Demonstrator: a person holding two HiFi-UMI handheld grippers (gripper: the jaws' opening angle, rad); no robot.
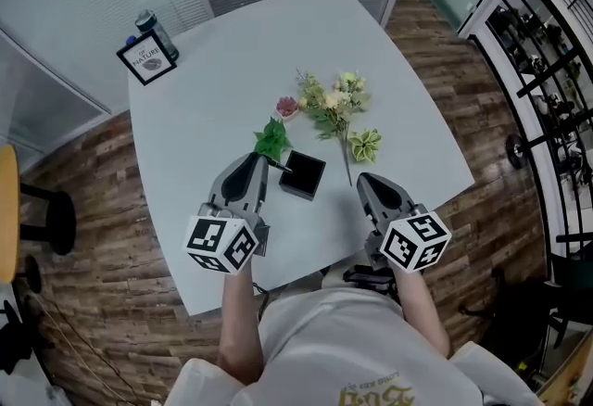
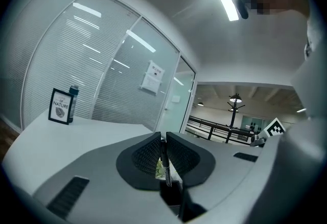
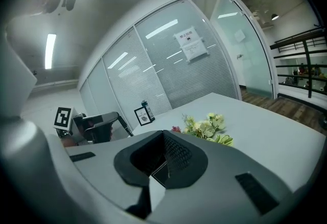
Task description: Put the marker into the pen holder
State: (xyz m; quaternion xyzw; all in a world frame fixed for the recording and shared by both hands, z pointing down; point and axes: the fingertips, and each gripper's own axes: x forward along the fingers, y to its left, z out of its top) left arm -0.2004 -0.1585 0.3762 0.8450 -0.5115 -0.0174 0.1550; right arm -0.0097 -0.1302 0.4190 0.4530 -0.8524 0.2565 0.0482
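A thin black marker (image 1: 278,166) is pinched in my left gripper (image 1: 262,163), which is shut on it; the marker's free end reaches toward the black square pen holder (image 1: 303,174) just to the right. In the left gripper view the marker (image 2: 165,164) stands between the closed pads, with the pen holder (image 2: 170,193) dark below them. My right gripper (image 1: 363,180) rests on the table right of the holder, its jaws together and nothing in them. The right gripper view shows the holder (image 3: 159,174) past the jaws, and the left gripper (image 3: 92,128) with the marker (image 3: 125,126) at the left.
Artificial flowers (image 1: 334,103), a pink bloom (image 1: 287,106) and green leaves (image 1: 271,137) lie just beyond the holder. A framed sign (image 1: 146,58) and a bottle (image 1: 156,29) stand at the far left corner. The white table (image 1: 213,107) ends close in front of the person.
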